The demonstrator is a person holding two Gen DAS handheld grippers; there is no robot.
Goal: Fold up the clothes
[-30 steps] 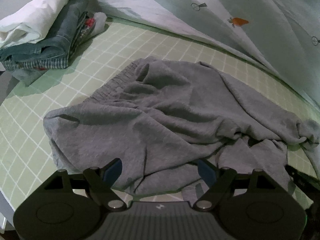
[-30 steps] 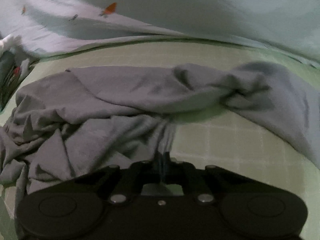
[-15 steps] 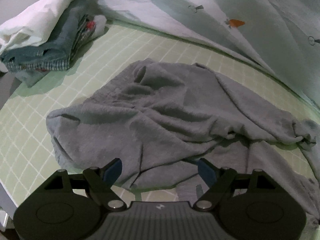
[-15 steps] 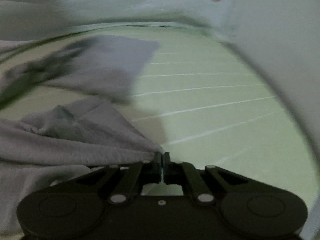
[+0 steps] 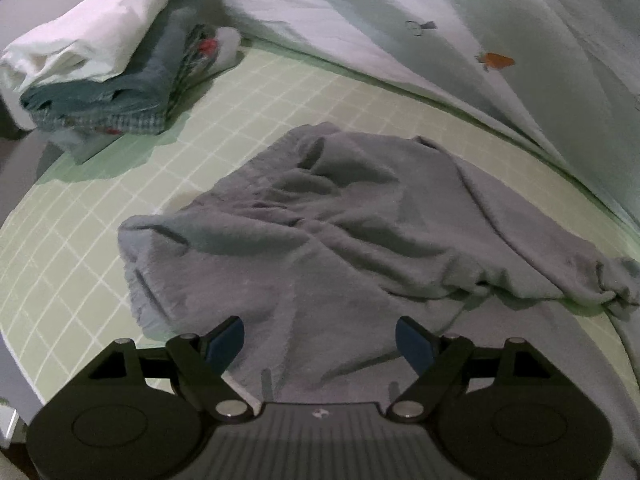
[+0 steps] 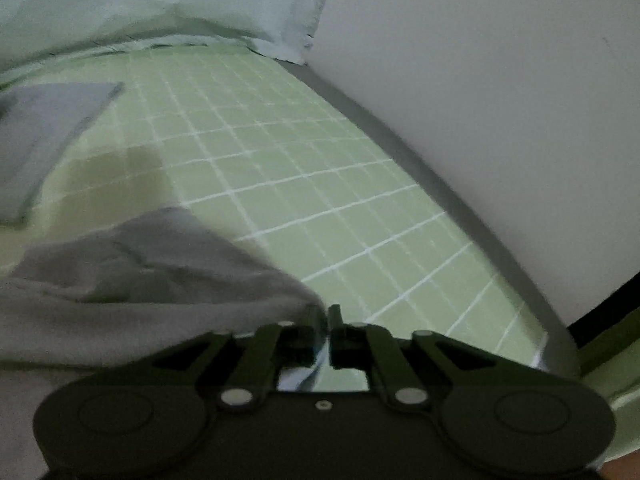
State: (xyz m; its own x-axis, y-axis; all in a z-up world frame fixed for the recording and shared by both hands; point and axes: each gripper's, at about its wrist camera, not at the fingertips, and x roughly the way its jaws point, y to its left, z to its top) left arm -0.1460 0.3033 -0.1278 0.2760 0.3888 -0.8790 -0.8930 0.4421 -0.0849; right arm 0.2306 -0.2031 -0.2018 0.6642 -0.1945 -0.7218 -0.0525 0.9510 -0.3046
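A crumpled grey garment (image 5: 340, 240) lies spread on the green checked bed sheet (image 5: 100, 216). My left gripper (image 5: 320, 340) hovers open over the garment's near edge, its blue-padded fingers wide apart and holding nothing. In the right wrist view the same grey garment (image 6: 140, 280) trails off to the left, and my right gripper (image 6: 325, 320) is shut on its edge, with a thin strip of cloth pinched between the fingers. Another flat part of the grey cloth (image 6: 44, 120) lies farther off at the left.
A stack of folded clothes (image 5: 108, 68) topped by a white piece sits at the far left of the bed. A pale quilt with small prints (image 5: 460, 28) is bunched along the back. A white wall (image 6: 500, 100) borders the bed's right side.
My right gripper has swung to the right with the garment's edge, dragging the cloth that way. The left gripper stays open and has drawn back slightly as the garment shifted and stretched.
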